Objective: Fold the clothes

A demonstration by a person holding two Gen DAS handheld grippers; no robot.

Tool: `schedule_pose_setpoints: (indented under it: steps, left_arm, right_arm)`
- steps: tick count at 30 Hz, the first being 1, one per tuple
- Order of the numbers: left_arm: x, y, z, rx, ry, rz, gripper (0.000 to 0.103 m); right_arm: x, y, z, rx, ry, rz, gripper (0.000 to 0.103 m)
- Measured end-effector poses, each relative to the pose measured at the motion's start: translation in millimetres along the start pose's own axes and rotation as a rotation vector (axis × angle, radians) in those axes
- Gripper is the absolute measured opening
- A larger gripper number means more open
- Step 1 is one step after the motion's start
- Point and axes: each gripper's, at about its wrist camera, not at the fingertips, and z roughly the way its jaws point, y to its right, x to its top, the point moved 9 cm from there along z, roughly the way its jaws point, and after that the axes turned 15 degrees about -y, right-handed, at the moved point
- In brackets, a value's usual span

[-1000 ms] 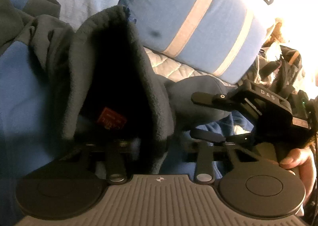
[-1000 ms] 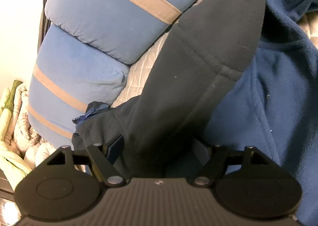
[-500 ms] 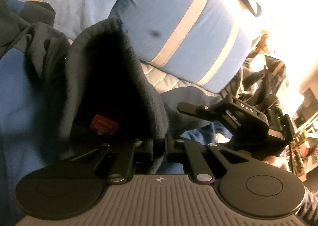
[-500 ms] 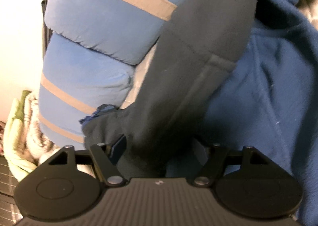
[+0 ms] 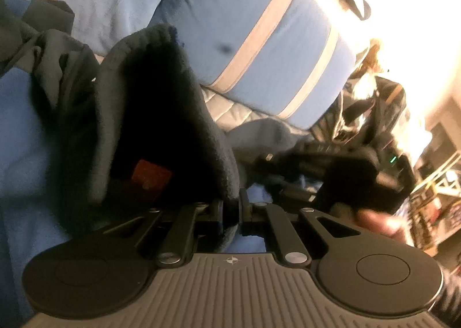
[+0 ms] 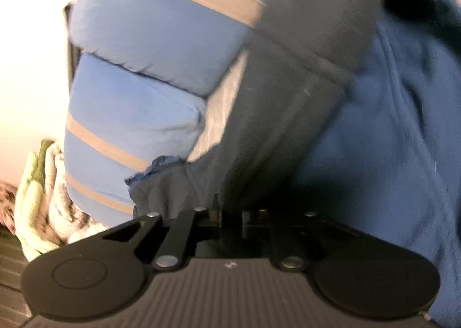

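Both grippers pinch the fleece (image 5: pixel 161 132). Left gripper (image 5: pixel 230 209) is clamped on its dark collar edge. Right gripper (image 6: pixel 230 215) has just been closing, with grey fleece between its jaws. Fleece lies on the bed (image 5: pixel 227 109), by blue striped pillows (image 6: pixel 149 48).

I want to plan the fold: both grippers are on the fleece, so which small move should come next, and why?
Probably lift both together. The left gripper is shut on the dark grey collar of the blue fleece jacket, and the right gripper has just closed on its grey edge, so the cloth may now rise evenly.
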Motion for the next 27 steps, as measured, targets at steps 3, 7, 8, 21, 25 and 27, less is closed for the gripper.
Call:
schedule_pose_setpoints:
  steps: [3,7,8,21,25,27]
  left_arm:
    - [-0.4,-2.3,-0.5,0.021,-0.008,0.007,0.009]
    - [2.7,-7.8,-6.6,0.019,0.006,-0.020,0.009]
    - [3.8,-8.4,-8.4,0.015,0.011,-0.025,0.009]
    - [7.7,-5.4,-13.2,-0.022,0.041,-0.014,0.009]
    - [6.1,-5.7,-11.9,-0.022,0.038,-0.006,0.009]
    - [5.5,-6.0,-11.4,-0.019,0.035,-0.003,0.009]
  right_arm:
    - [3.1,-3.5,-0.4,-0.091,-0.038,-0.036,0.021]
    - [0.5,-22.6,-17.7,-0.365,-0.031,-0.304,0.081]
    - [-2.3,-31.9,-24.1,-0.437,-0.009,-0.418,0.083]
    - [-106.1,-51.2,42.7,-1.134,0.201,-1.872,0.086]
    - [-127.8,-47.1,61.0,-1.157,0.219,-2.012,0.076]
    - [-131.4,-48.0,76.1,-1.174,0.208,-2.044,0.065]
